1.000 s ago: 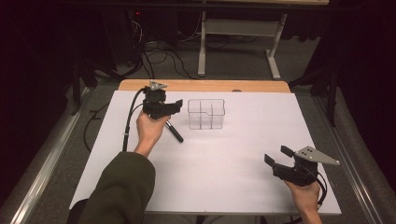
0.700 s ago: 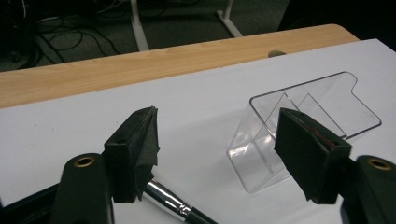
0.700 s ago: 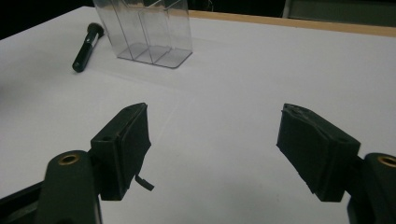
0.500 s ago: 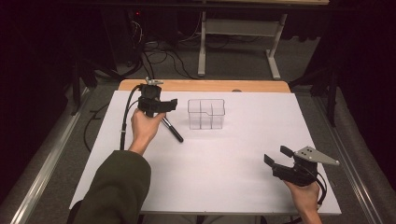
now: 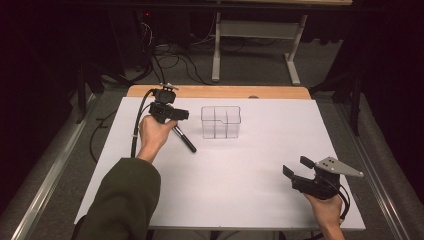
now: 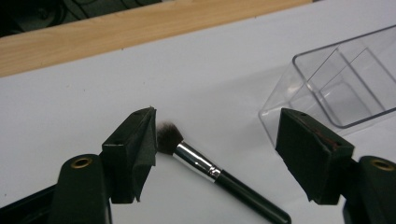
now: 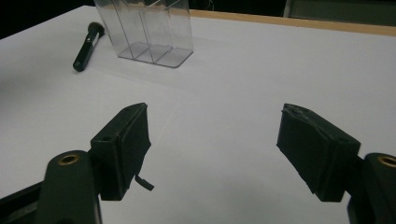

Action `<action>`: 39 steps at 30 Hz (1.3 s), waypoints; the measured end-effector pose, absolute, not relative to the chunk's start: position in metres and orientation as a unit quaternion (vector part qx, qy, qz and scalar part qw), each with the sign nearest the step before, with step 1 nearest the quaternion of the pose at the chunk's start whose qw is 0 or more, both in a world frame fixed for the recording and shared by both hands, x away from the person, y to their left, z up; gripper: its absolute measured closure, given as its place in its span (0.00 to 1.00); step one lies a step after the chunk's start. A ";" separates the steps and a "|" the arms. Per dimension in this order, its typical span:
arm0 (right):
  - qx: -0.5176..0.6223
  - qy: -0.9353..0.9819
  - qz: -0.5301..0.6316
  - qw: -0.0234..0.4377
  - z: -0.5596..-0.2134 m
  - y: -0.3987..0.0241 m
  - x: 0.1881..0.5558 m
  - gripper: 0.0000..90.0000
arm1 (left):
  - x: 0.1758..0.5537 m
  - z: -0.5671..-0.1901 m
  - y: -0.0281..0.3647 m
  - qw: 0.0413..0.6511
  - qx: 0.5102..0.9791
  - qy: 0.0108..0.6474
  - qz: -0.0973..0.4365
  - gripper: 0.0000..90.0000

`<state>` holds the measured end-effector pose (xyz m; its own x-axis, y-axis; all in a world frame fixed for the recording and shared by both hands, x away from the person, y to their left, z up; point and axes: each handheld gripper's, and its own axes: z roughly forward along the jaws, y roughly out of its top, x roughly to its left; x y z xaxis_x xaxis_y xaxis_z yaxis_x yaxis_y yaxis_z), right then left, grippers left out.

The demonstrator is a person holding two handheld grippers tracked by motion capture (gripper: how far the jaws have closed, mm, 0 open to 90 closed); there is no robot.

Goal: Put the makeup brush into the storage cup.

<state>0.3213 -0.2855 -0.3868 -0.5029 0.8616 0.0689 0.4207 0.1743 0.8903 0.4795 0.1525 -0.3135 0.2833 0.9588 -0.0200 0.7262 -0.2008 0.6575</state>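
Observation:
A black-handled makeup brush (image 5: 184, 139) lies flat on the white table, left of a clear plastic organizer (image 5: 221, 121) with open-topped compartments. My left gripper (image 5: 168, 113) hovers over the brush's far end. In the left gripper view the jaws stand wide open (image 6: 220, 136), with the brush's dark bristles (image 6: 166, 136) right next to the left jaw and its handle (image 6: 243, 193) running down between them. The organizer (image 6: 341, 84) sits beyond the right jaw. My right gripper (image 5: 297, 166) rests open at the near right, nothing between its jaws (image 7: 215, 126); brush (image 7: 86, 46) and organizer (image 7: 149, 28) lie far off.
The white table top (image 5: 250, 165) has a wooden strip (image 5: 220, 92) along its far edge. A cable (image 5: 137, 125) trails from the left gripper off the table's left side. Desk legs and wires stand on the floor beyond.
The left hand has shifted a little to the left and turned over the brush's bristle end. The right gripper has stayed where it was.

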 end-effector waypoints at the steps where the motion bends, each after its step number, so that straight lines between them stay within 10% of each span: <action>1: 0.440 0.729 0.469 0.235 -0.387 -0.285 0.321 0.30 | 0.479 -0.314 0.152 0.287 0.748 0.563 0.203 0.32; 39: 0.438 0.731 0.466 0.235 -0.388 -0.284 0.322 0.30 | 0.508 -0.356 0.147 0.192 0.753 0.619 0.115 0.30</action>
<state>0.3217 -0.2844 -0.3878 -0.5052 0.8605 0.0654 0.4225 0.1805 0.8882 0.5081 0.1467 -0.3557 0.2073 0.9761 -0.0654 0.8879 -0.1597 0.4314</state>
